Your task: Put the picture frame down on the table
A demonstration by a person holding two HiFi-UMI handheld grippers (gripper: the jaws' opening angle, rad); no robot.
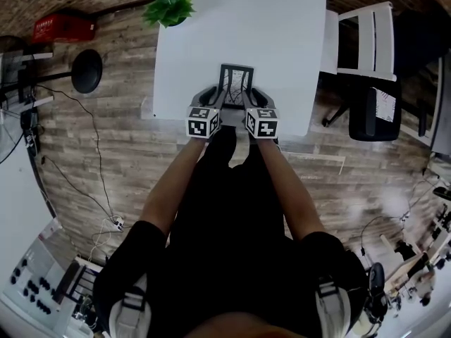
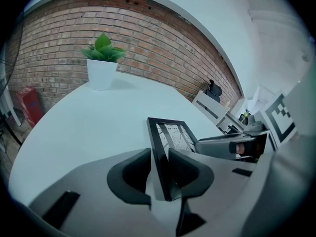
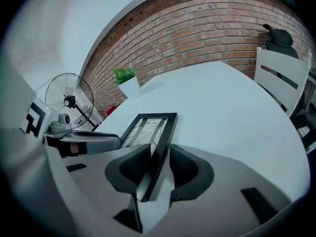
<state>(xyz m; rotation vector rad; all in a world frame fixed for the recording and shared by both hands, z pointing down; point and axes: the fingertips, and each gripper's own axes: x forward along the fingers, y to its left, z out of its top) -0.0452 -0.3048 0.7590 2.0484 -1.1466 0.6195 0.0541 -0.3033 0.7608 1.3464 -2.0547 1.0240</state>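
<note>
My left gripper [image 1: 213, 96] is clamped on the left rail of the black picture frame [image 1: 236, 82], which sits tilted over the near edge of the white table [image 1: 232, 20], and my right gripper [image 1: 255, 97] is clamped on the right rail. I judge that if one side drops faster, the thin rail could twist between the pads and slip. Released this close to the edge, the frame could slide off toward me.

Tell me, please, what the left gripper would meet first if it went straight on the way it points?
Apart from the picture frame it grips, the left gripper would probably meet the bare table top first; the potted plant stands left of that line, though depth is unclear.
</note>
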